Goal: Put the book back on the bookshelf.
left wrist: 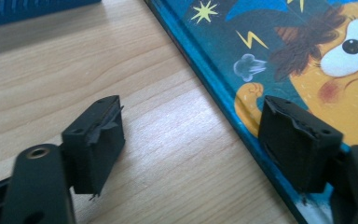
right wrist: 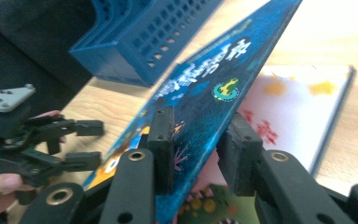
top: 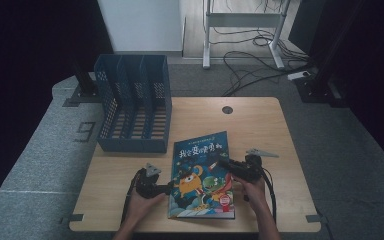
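A picture book [top: 200, 150] with a blue cartoon cover lies on the wooden table [top: 260, 125], spine to the left. My right gripper [top: 219, 161] is at its right edge, shut on the front cover [right wrist: 205, 79], which is raised off the white first page [right wrist: 298, 107]. In the right gripper view a pad presses on each side of the cover. My left gripper [top: 169, 188] rests at the spine side, open. In the left gripper view [left wrist: 191, 126] one jaw hovers over bare wood and the other over the cover, with the book's edge [left wrist: 223, 93] between them. The left gripper [right wrist: 91, 142] also shows in the right gripper view.
A blue mesh file holder [top: 135, 105] with three slots stands at the table's back left, just behind the book. A round cable hole [top: 227, 109] sits near the back edge. Cables and a desk frame [top: 245, 20] lie on the floor beyond.
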